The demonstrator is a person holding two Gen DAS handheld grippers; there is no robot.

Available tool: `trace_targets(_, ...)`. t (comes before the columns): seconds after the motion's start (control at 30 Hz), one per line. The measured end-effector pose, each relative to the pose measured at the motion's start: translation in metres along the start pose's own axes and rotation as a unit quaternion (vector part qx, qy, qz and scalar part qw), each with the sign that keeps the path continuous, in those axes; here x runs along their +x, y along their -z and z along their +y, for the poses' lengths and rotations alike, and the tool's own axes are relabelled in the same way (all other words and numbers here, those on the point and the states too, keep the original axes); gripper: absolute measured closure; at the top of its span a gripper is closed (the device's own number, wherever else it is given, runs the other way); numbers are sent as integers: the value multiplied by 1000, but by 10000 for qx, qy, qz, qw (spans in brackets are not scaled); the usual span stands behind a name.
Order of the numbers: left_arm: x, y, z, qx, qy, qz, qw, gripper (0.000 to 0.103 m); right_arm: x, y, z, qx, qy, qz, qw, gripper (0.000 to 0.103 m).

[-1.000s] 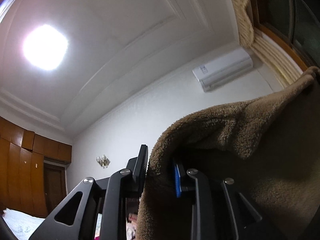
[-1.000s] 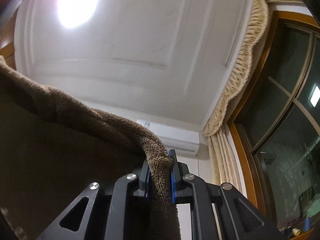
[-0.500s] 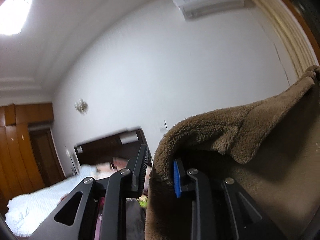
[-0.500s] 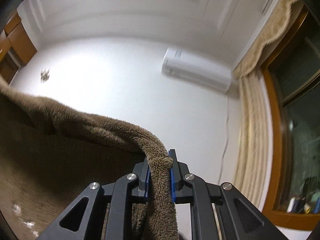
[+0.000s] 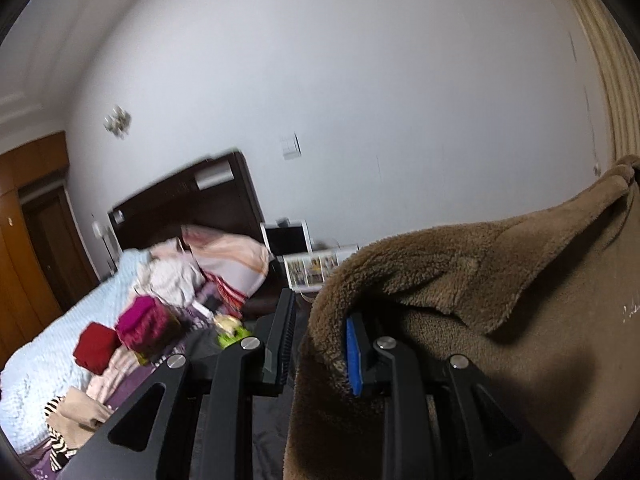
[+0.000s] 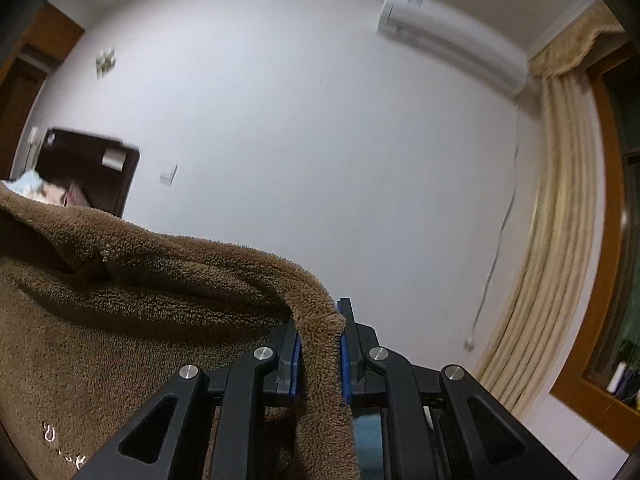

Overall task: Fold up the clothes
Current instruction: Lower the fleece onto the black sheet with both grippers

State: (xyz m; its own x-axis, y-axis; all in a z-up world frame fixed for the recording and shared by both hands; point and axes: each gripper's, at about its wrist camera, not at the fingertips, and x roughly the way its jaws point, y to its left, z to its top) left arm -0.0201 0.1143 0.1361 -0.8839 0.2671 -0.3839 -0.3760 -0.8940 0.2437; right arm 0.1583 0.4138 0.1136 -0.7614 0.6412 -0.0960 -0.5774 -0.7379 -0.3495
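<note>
Left wrist view, left to right: lower left of frame shows the bed (image 5: 48,364) with small folded piles on it, a red bundle (image 5: 95,350) and a magenta one (image 5: 144,322); the dark headboard (image 5: 188,200) sits above them at centre left. Bottom centre, my left gripper (image 5: 318,344) is clamped on the brown fleece garment (image 5: 500,300); the thick pile fills the gap between its black finger and the blue pad, and the rest spreads across the lower right of the frame, up to a bunched corner at the right edge. Right wrist view: the same garment (image 6: 120,300) fills the lower left, its top edge running rightward into my right gripper (image 6: 320,344) at bottom centre, whose jaws are nearly closed on a thin rolled hem between the blue pads. The air conditioner (image 6: 452,36) is at upper right, the curtain (image 6: 556,240) down the right side. Judgement: the fabric is soft, limp and bulky, probably with some weight, and it sags between my two holds. The plush is compressible, so a hem pinch could creep; I would hold at the seamed corners and keep the edge taut between them.
</note>
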Motion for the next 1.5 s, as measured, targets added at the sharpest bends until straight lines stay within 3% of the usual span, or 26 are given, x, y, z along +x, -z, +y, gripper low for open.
trace_targets(0.33,126,46,-31,93,400,1373,9897,77,103,71,24,-254,-588,1578,9854,89)
trace_targets(0.6,178,78,-47,-22,493,1979,9790,77,150,92,40,-475,-846,2243,9697,89)
trace_targets(0.7,196,87,-50,-88,549,2283,9720,77,173,96,48,-517,-1047,2664,9568,88)
trace_targets(0.77,206,94,-53,-93,555,2446,9680,71,185,103,54,-538,-1164,2937,9472,88)
trace_targets(0.83,212,99,-56,-51,454,2583,9650,57,195,109,60,-573,-1296,3207,9365,87)
trace_targets(0.9,213,100,-55,-49,392,2616,9644,45,191,111,57,-591,-1345,3295,9327,85)
trace_targets(1.07,214,101,-46,-274,463,2725,9606,32,188,105,51,-514,-1511,3275,9313,85)
trace_targets(1.3,188,88,-18,-577,613,2598,9620,27,165,71,40,-321,-1862,2996,9352,84)
trace_targets(1.5,154,78,-19,-330,933,2395,9658,25,156,57,47,-269,-2163,2941,9306,77)
